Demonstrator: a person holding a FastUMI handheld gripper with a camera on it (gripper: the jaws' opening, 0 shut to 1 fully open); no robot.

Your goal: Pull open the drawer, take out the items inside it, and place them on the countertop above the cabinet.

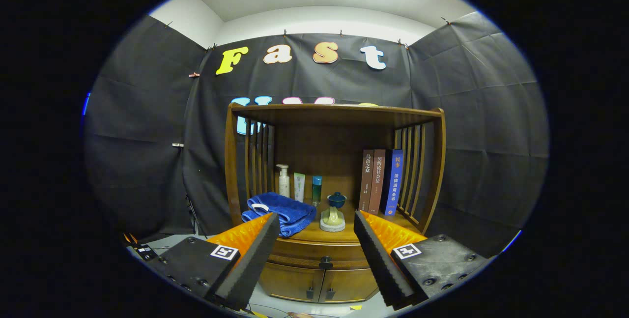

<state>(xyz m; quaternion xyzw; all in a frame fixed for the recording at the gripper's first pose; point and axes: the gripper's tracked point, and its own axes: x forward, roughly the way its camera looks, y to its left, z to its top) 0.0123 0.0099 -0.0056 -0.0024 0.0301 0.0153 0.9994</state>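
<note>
The gripper [317, 219] is held in free air in front of a dark brown wooden cabinet with slatted sides [231, 170]. Its jaws are spread wide; nothing lies between them and neither finger touches any object.

The shallow wooden drawer with a small dark round knob [325, 261] sits directly below the countertop and is closed, its front flush with the cabinet face. The knob lies between the two fingers, beyond them. The drawer's contents cannot be seen. Below the drawer, two small wooden cabinet doors with dark handles [318, 286] are shut.

The wooden countertop [344, 235] carries several objects:
- A folded blue towel [287, 212] lies on the left side, just beyond the left finger.
- A white pump bottle [283, 181], a pale green tube [299, 186] and a teal bottle [317, 189] stand upright in a row behind the towel.
- A dark blue lidded cup on a pale ceramic stand [334, 212] is near the centre.
- Three upright books [381, 180], two brown and one blue, stand together against the right slatted side.

A black cloth wall [471, 126] hangs behind the cabinet.
</note>
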